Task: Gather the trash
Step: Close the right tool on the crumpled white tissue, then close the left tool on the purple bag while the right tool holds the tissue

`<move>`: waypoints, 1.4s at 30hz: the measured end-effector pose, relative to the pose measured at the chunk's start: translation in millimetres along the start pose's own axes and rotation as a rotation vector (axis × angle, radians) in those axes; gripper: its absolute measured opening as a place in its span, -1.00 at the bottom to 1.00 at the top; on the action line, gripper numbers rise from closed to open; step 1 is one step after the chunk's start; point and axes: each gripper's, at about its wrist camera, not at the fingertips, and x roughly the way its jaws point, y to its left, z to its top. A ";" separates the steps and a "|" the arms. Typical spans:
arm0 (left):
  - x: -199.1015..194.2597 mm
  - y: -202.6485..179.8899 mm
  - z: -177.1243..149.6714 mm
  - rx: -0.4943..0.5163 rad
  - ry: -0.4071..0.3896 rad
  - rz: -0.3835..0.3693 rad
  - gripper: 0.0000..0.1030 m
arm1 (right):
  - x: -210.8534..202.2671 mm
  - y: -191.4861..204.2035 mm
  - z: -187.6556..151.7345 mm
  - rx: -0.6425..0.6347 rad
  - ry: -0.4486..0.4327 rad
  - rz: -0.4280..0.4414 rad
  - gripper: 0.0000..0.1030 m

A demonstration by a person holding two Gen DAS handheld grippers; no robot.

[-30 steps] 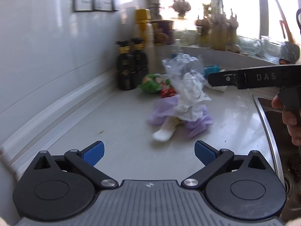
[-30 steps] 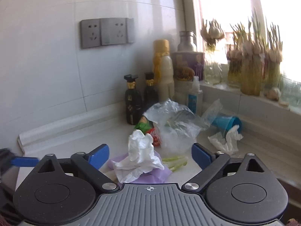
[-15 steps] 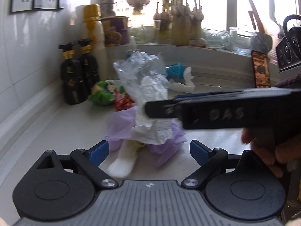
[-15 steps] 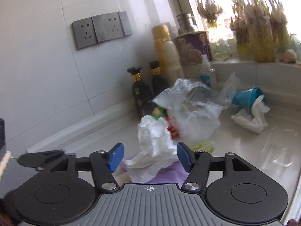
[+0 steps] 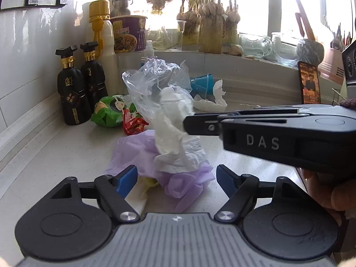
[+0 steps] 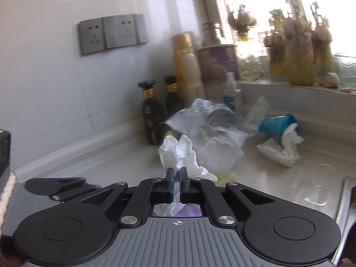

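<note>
Pale countertop [image 5: 55, 155], carrying a trash heap ahead of both grippers. Purple plastic bag [image 5: 184, 182], lying flat on the counter, lowest in the heap. Clear plastic bag [image 5: 153, 82], crumpled, upright behind it. White crumpled tissue [image 5: 175, 133], standing up from the purple bag; its upper edge is pinched between the blue pads of the right gripper [image 6: 177, 179], whose jaws are pressed almost together on the paper. Left gripper [image 5: 176, 178], jaws spread wide, a blue pad either side of the purple bag's near end, gripping nothing. Second white tissue [image 6: 280, 151], loose beside an overturned blue cup [image 6: 278, 123]. Green wrapper [image 5: 109, 111] and red wrapper [image 5: 133, 124], by two black bottles [image 5: 80, 84] at the wall.
</note>
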 end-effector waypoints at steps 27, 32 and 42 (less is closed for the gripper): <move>-3.8 2.7 11.7 -0.101 -0.014 0.132 -0.99 | 10.5 -22.5 -1.4 -0.034 0.131 -0.185 -0.96; -16.2 0.4 18.5 -0.101 -0.051 0.146 -0.99 | 6.8 -19.6 1.5 -0.041 0.122 -0.176 -0.96; -52.8 4.2 34.7 -0.140 -0.146 0.185 -1.00 | -9.6 -17.3 15.7 -0.014 0.070 -0.114 -0.96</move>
